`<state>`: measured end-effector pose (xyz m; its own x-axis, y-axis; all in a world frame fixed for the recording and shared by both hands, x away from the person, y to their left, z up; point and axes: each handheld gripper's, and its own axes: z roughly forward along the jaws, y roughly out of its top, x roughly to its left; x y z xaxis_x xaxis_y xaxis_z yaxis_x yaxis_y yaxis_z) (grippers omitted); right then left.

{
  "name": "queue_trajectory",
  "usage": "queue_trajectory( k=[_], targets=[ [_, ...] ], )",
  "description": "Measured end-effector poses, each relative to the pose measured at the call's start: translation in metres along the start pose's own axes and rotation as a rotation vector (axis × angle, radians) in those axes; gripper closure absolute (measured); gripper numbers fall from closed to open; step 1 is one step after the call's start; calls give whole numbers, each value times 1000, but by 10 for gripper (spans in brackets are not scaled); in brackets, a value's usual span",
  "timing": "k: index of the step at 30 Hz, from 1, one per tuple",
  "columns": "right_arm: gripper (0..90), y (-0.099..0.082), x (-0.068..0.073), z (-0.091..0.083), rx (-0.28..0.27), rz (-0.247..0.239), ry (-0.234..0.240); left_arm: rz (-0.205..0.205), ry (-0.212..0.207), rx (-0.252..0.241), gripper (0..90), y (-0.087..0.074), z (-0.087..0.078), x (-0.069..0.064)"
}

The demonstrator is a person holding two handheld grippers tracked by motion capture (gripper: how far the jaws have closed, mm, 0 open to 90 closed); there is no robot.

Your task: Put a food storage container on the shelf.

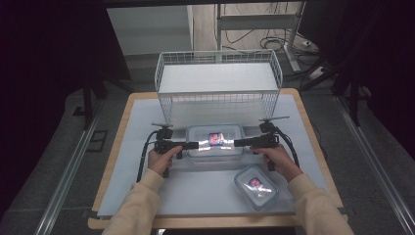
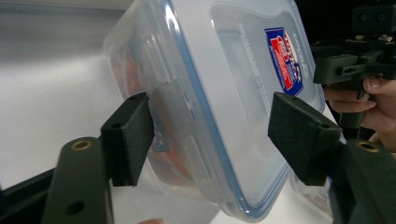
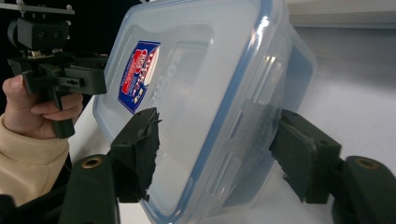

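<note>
The box [image 1: 215,141], a clear plastic container with a blue-sealed lid, sits at the middle of the table [image 1: 122,161], just in front of the wire basket [image 1: 218,85], with its long axis running left to right between the two grippers. Its lid faces up and carries a red-and-blue sticker [image 1: 215,138]; the print on the sticker is too small to read. The left gripper [image 1: 192,145] straddles the box's left short end: in the left gripper view one pad meets the side latch [image 2: 175,105] under the rim, while the other pad stands a little clear of the lid. The right gripper [image 1: 239,143] straddles the right short end in the same way: in the right gripper view one pad lies against the lid and the other is at the base wall. Whether either pair actually presses cannot be told. A second box [image 1: 256,186], smaller and bearing a like sticker, lies near the table's front edge, beside the right forearm.
</note>
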<state>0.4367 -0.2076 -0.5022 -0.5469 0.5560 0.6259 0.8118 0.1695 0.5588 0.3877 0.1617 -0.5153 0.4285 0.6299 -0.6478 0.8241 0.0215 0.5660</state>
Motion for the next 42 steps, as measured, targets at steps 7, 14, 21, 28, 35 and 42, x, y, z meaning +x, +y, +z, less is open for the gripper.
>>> queue_trajectory(
  k=[7, 14, 21, 28, 35, 42],
  targets=[
    [396, -5, 7, -7, -10, -30, -9, 29, 10, -31, 380, -7, -7, -7],
    [459, -11, 9, -14, -28, -44, 11, 65, 16, -41, 418, -13, -12, -13],
    [480, -13, 13, -17, -25, -59, 1, 79, 10, -54, 445, -17, -15, -14],
    [491, -14, 14, -18, -35, -45, 2, 86, 5, -65, 463, -19, -18, -15],
    [496, -16, 15, -19, -51, -67, 1, 94, 13, -73, 473, -19, -18, -17],
    [495, -15, 17, -21, -67, -87, 1, 109, 14, -87, 479, -19, -20, -20]
  ],
)
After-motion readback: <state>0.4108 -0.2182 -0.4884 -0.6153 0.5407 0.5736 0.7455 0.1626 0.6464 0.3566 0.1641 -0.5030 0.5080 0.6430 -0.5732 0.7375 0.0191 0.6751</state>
